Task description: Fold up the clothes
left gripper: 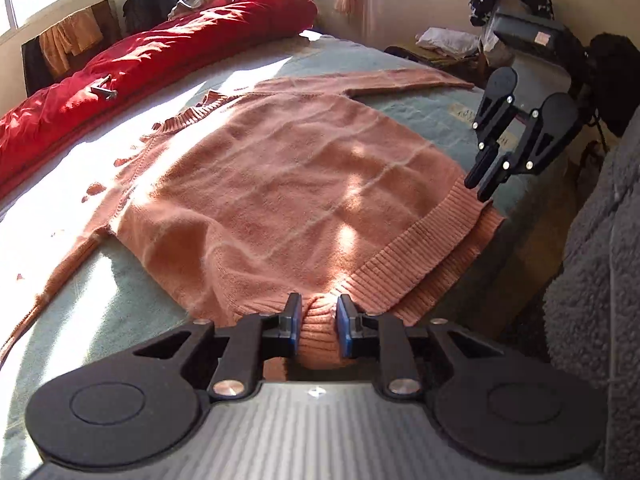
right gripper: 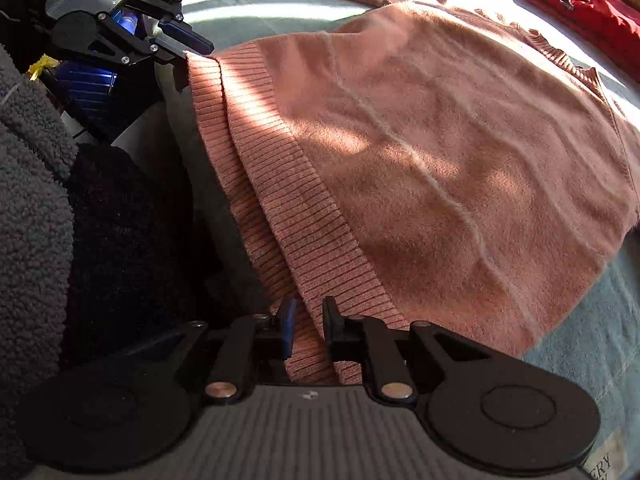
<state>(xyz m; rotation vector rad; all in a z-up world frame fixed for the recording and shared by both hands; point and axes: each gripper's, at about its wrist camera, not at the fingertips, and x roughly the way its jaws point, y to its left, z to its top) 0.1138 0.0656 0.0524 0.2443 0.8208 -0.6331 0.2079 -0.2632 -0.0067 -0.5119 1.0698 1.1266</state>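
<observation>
My salmon-pink knit sweater [left gripper: 280,184] lies spread flat on the pale green bedspread [left gripper: 120,292], neck toward twelve o'clock by the red duvet [left gripper: 140,68], one sleeve [left gripper: 400,80] stretched out toward one o'clock. Its ribbed hem [left gripper: 400,264] hangs over the bed's near edge at six. My left gripper [left gripper: 316,332] has its jaws drawn narrow with a bunched roll of that hem pressed between the blue pads. My right gripper [right gripper: 306,332] is also narrow, with ribbing standing between its fingers, though there I cannot tell whether the pads truly bite (a sliver of gap shows on the left pad's side). The knit looks soft, limp and stretchy, light enough to lift but sure to sag between two holds. I judge the hem corners the best grip, since the ribbing is thickest and least slippery.
</observation>
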